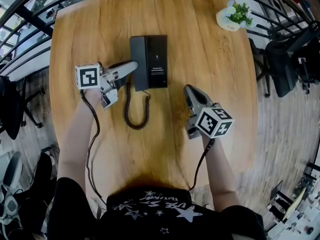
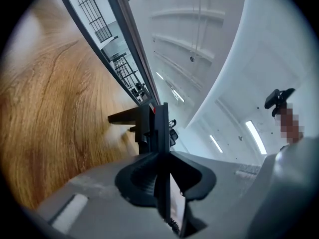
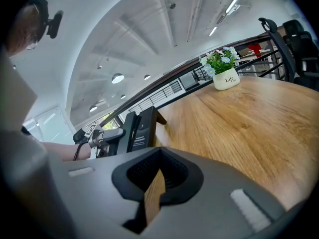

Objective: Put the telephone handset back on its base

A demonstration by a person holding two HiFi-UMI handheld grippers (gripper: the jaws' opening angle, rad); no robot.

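At tabletop (image 1: 210,84) centre, head view: black telephone base (image 1: 156,64). The handset (image 1: 137,51) lies along its 9 o'clock side, over the cradle; whether it is fully seated cannot be told. Left gripper (image 1: 131,67) reaches in from 8 o'clock, clenched on the handset. Coiled cord (image 1: 134,120) loops toward 6 o'clock. Right gripper (image 1: 188,90) stands apart at 4 o'clock of the base. Container: white pot (image 1: 226,20) at the 1 o'clock corner, holding a green plant (image 1: 241,13).

Left gripper view: fingers (image 2: 135,179) pressed on the handset, seen edge-on. Advice: hold the handset parallel to the cradle, lower both ends evenly, route the cord clear of the recess, and let go only once it sits flat.

Right gripper view: fingers (image 3: 134,171) drawn together, nothing held; only a sliver of wood shows between them. Pot with flowering plant at 1 o'clock, base at 10 o'clock.
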